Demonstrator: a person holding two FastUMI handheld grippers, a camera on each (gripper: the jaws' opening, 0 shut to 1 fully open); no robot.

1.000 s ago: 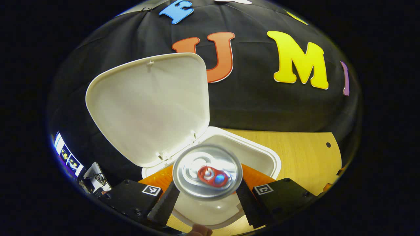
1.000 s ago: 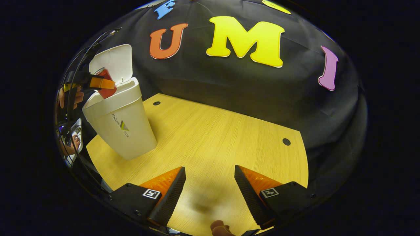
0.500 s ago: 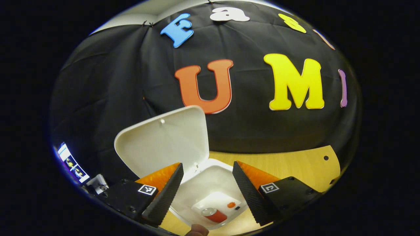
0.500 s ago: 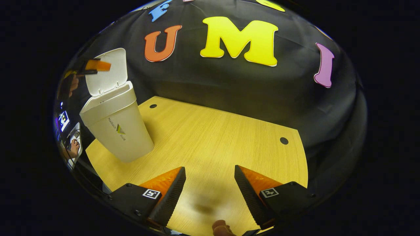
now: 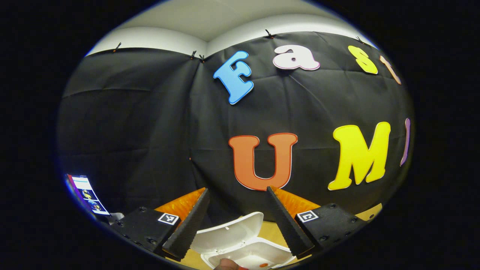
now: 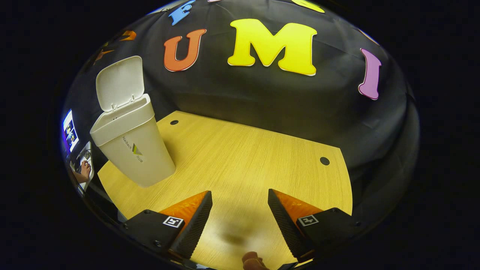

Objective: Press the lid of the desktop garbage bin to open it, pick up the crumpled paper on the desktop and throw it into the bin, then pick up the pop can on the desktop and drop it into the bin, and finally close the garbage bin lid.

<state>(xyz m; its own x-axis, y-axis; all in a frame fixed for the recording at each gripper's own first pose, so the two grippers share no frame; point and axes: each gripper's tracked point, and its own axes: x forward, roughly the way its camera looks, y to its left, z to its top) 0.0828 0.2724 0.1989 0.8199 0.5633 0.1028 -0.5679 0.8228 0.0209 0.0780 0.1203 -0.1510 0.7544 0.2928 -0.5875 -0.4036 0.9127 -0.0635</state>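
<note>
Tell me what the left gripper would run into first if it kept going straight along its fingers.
Most likely the black cloth wall. The open left gripper points above the bin's raised lid, which sits low between its fingers, so it probably passes over it; depth is unclear.

Wooden table [image 6: 247, 157] with two dark round holes, one near the back left edge [image 6: 174, 122], one near the right edge [image 6: 324, 161]. Lit screen [image 5: 87, 194] at far left, also seen in the right gripper view. Pale ceiling [image 5: 225, 18] above the cloth wall.
</note>
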